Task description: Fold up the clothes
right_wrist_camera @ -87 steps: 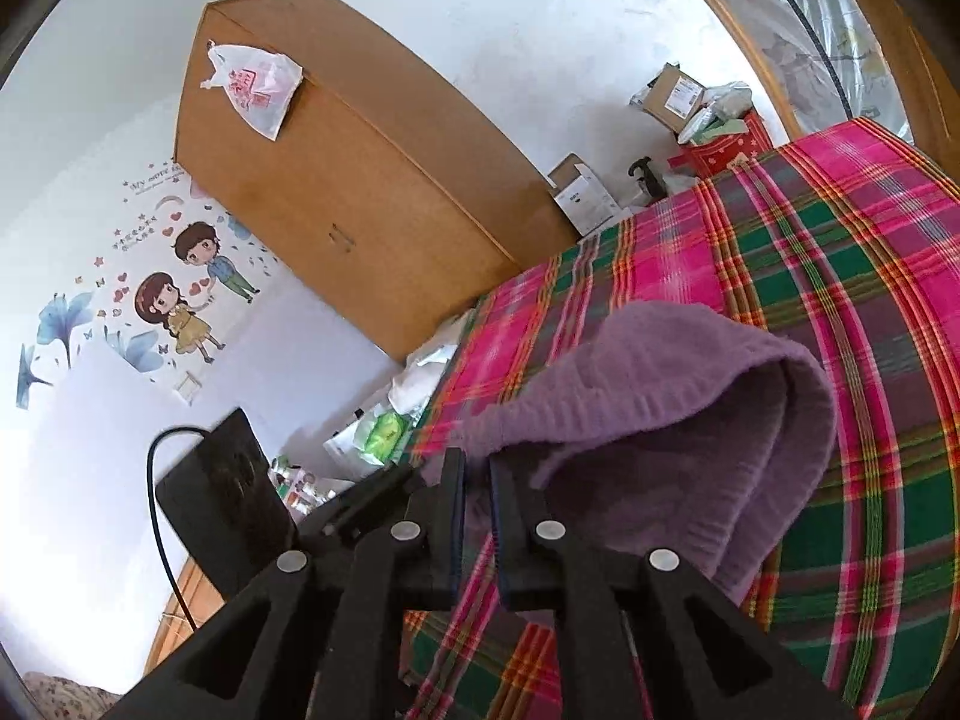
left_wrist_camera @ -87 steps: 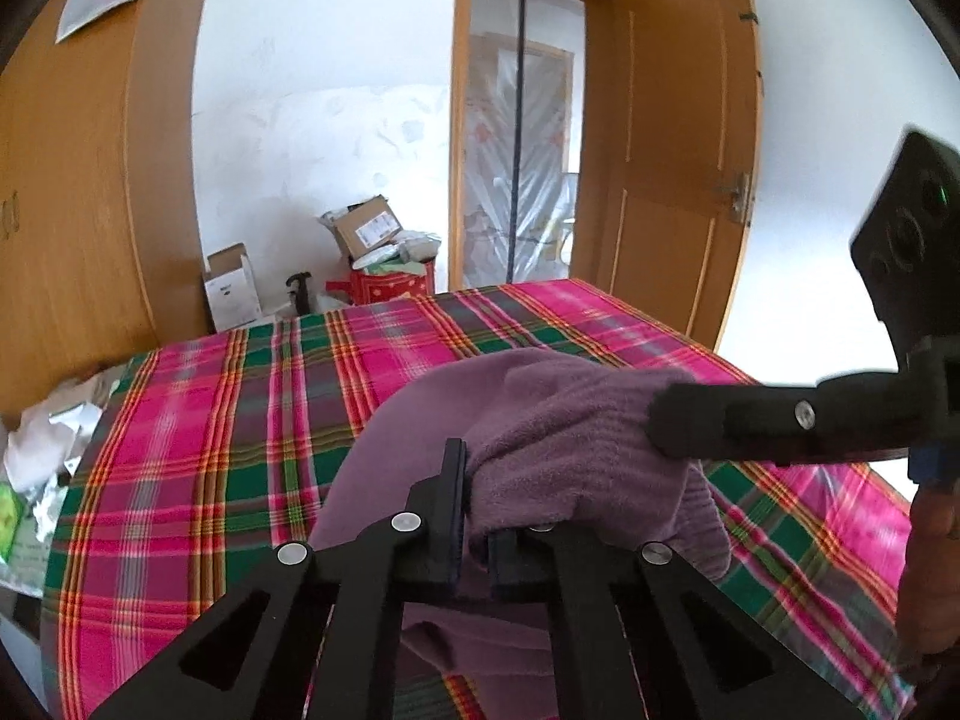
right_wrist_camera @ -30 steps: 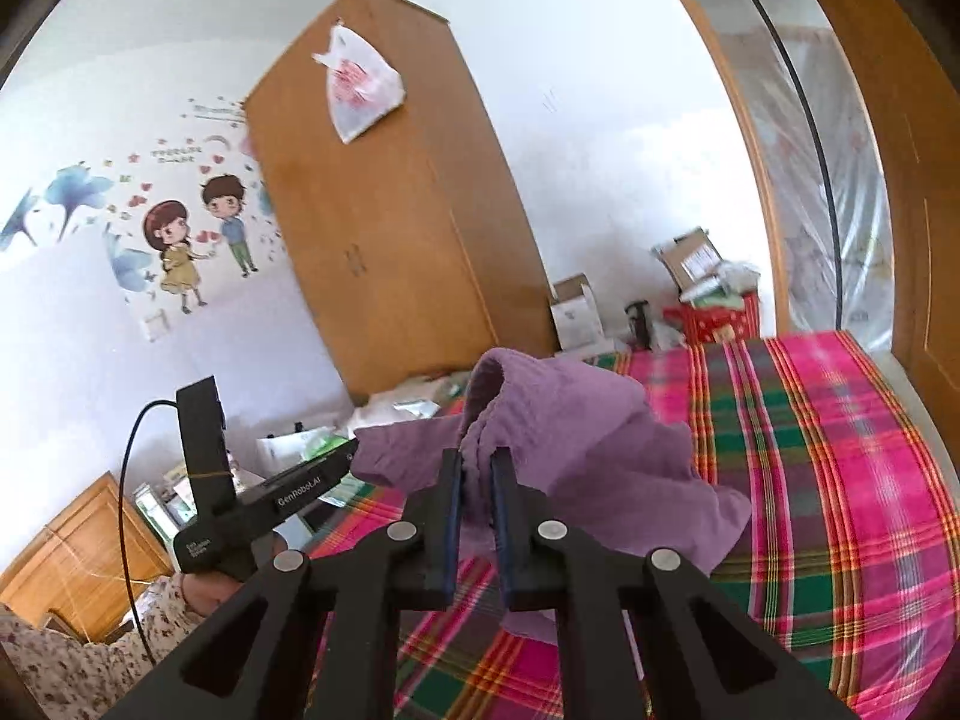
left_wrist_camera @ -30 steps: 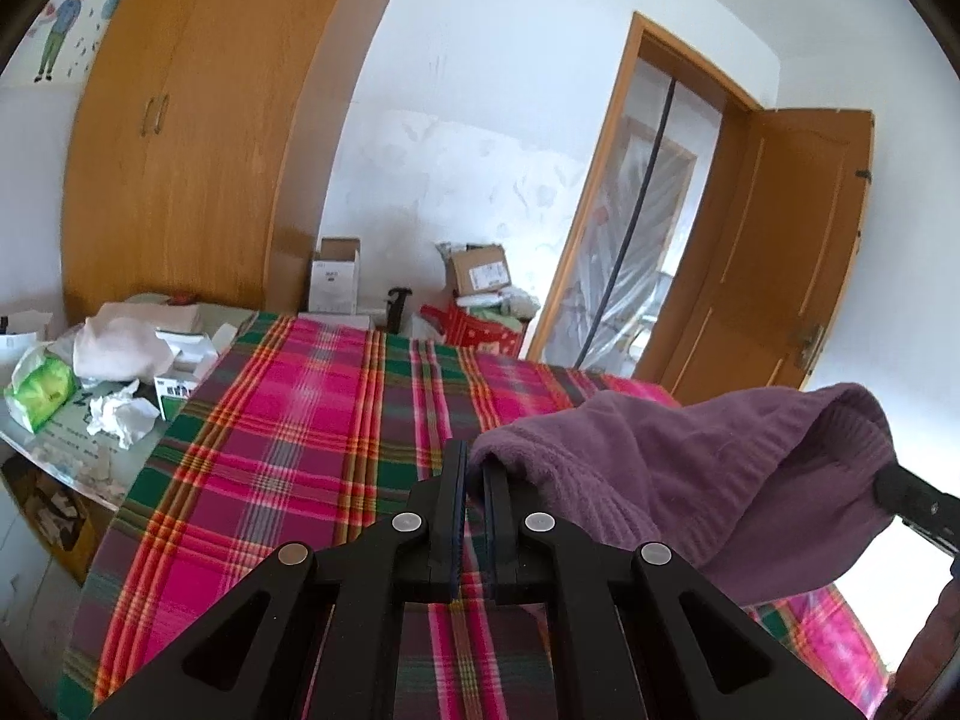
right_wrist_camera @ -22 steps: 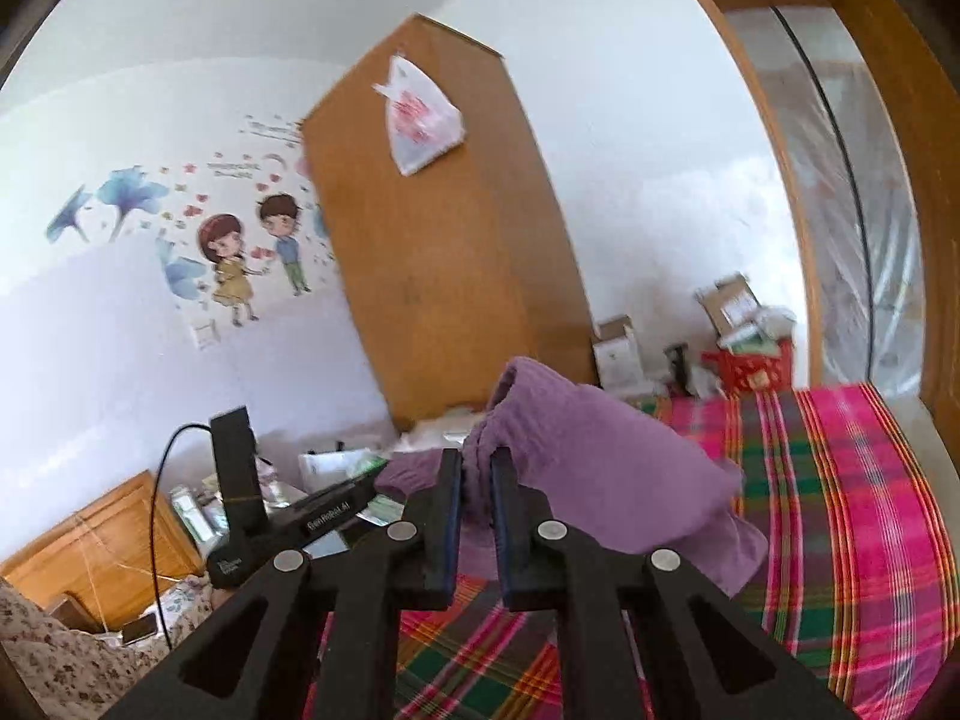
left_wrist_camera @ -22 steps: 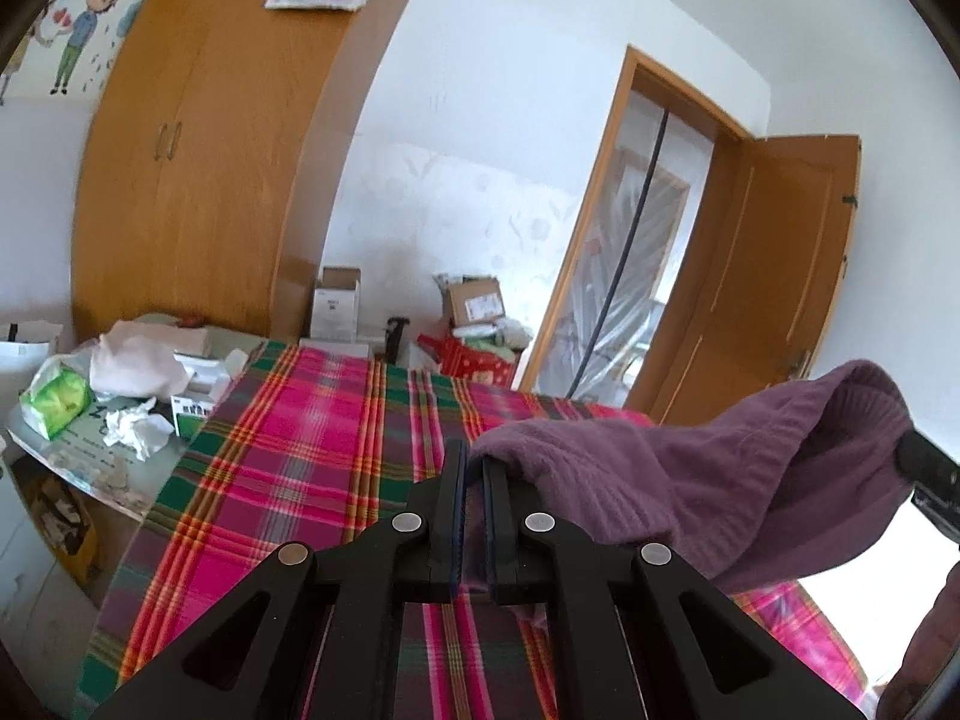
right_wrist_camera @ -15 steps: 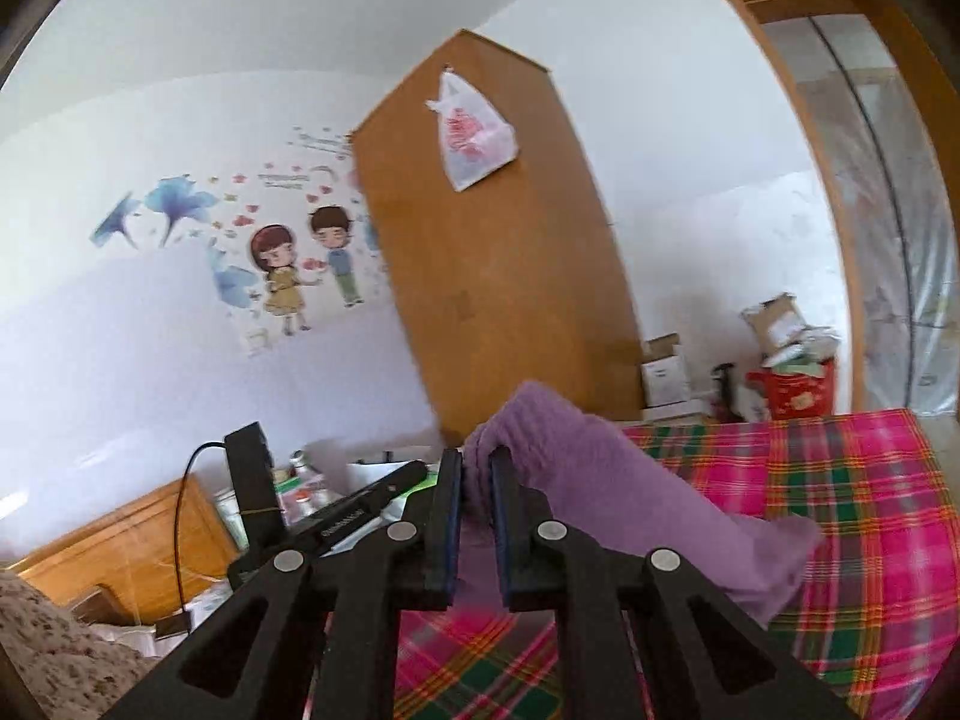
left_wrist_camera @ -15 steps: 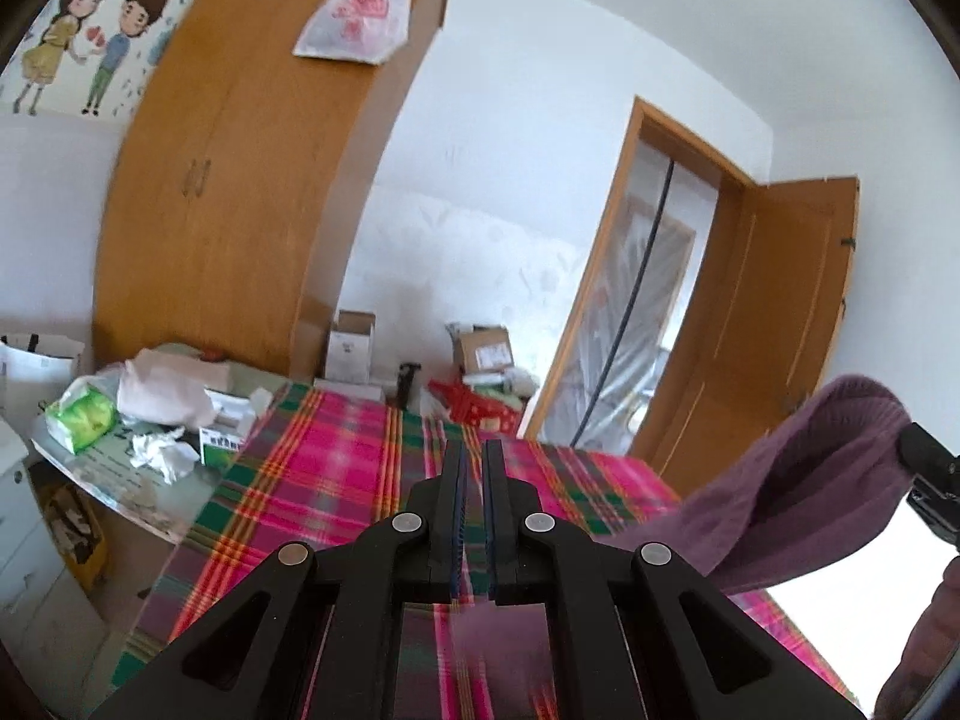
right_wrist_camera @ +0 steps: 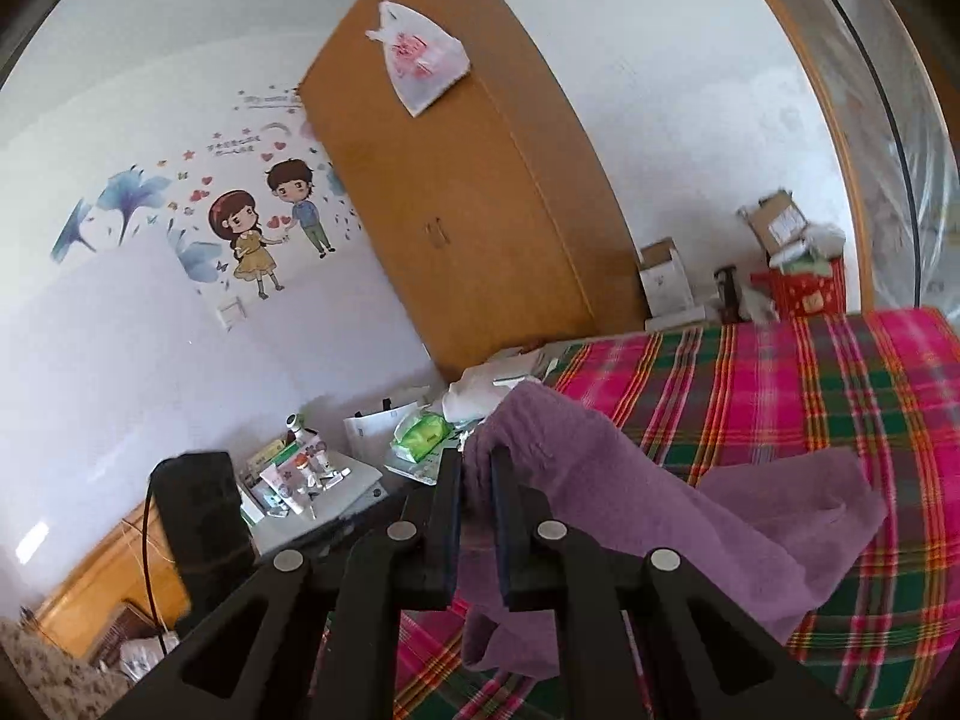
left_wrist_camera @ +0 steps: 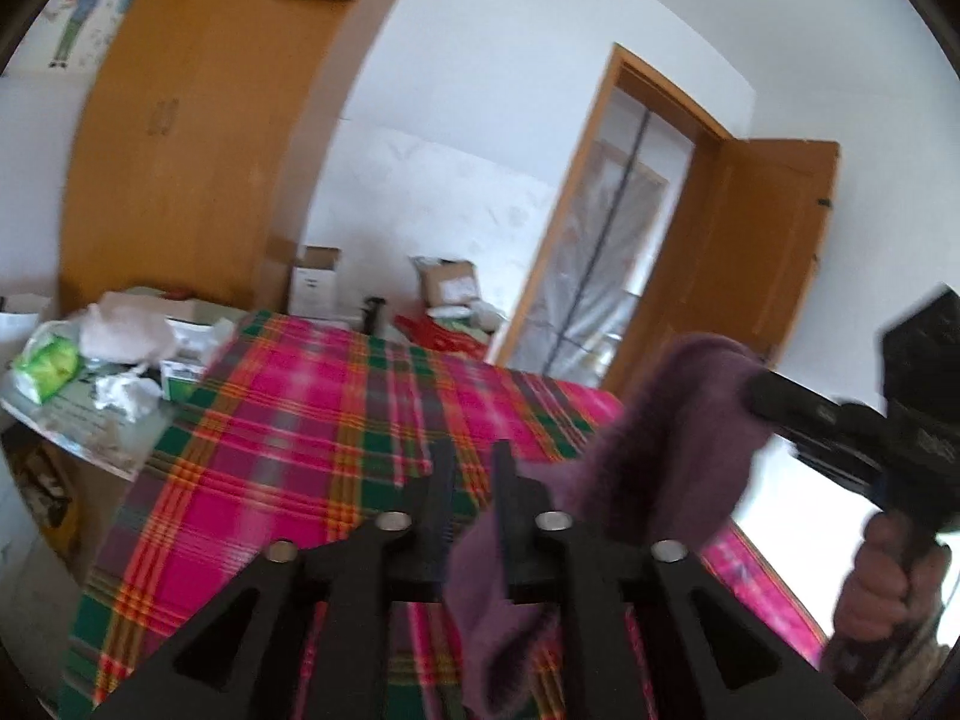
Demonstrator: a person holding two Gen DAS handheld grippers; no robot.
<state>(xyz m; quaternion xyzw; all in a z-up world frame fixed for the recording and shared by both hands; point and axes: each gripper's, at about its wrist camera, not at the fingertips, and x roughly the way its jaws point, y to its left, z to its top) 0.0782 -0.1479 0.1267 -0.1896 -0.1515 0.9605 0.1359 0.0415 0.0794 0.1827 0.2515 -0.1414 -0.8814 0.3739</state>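
Right wrist view shows the right gripper [right_wrist_camera: 477, 483] clamped on the purple knit garment [right_wrist_camera: 630, 516], suspending it above the plaid bedspread [right_wrist_camera: 840, 396], while the left gripper [left_wrist_camera: 471, 474] opens, empty.

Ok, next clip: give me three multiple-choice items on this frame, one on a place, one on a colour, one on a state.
1. Where is the plastic bag?
A. on top of the wardrobe
B. on the bed
C. on the door

2. What colour is the garment?
A. white
B. purple
C. green

3. What grips the garment?
A. left gripper only
B. right gripper only
C. neither

Answers: 1 A, it drapes over the wardrobe's top edge; 2 B, the knit is purple; 3 B, the right pads pinch cloth, while the left jaws are opening with nothing between them.
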